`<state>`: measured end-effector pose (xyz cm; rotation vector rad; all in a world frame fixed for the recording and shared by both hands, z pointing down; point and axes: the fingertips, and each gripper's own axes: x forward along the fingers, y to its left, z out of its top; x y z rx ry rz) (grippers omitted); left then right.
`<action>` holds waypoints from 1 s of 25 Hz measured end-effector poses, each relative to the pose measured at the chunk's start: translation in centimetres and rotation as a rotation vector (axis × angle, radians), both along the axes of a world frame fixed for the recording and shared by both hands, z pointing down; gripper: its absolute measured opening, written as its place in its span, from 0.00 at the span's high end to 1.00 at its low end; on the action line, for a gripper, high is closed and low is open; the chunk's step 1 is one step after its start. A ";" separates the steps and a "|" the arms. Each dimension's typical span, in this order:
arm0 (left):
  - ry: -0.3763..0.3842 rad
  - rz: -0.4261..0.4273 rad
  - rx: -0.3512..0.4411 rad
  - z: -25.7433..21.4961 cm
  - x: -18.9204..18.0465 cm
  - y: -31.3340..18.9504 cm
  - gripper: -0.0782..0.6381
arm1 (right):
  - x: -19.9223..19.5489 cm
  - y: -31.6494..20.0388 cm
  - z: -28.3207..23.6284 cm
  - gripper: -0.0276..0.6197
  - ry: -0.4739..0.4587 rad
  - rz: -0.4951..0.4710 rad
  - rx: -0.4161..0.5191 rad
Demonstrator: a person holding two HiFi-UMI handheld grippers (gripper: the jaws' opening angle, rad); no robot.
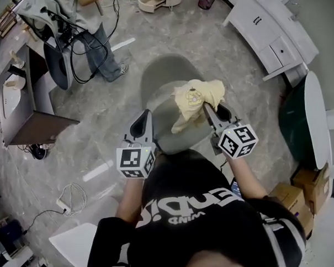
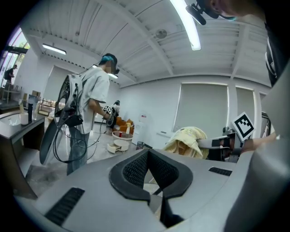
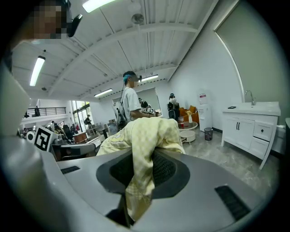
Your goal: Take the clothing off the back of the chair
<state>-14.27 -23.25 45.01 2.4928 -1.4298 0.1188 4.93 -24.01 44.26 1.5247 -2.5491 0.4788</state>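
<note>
Grip looks firm: right gripper [image 1: 211, 113] is clamped on the yellow checked garment [image 1: 196, 97], bunched above the grey chair [image 1: 159, 80]. Left gripper [image 1: 146, 115] is closed and empty. Best to carry the garment high so its hanging tail clears the seat.

**Layout, head view**

Chair [image 1: 159, 89] at frame centre. Clothing [image 1: 196, 98] over the chair's right half, between the jaws of the right gripper [image 1: 208, 109], set just below it. Left gripper [image 1: 146, 115] left of the clothing, apart from it. Standing person [image 1: 93, 34] upper left; cabinet [image 1: 267, 31] upper right; boxes [image 1: 299, 193] lower right.
</note>
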 end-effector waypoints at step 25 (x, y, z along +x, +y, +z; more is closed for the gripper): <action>0.019 -0.205 -0.018 0.8 8.8 12.7 0.87 | 8.4 11.0 2.7 0.83 -0.040 -0.168 -0.017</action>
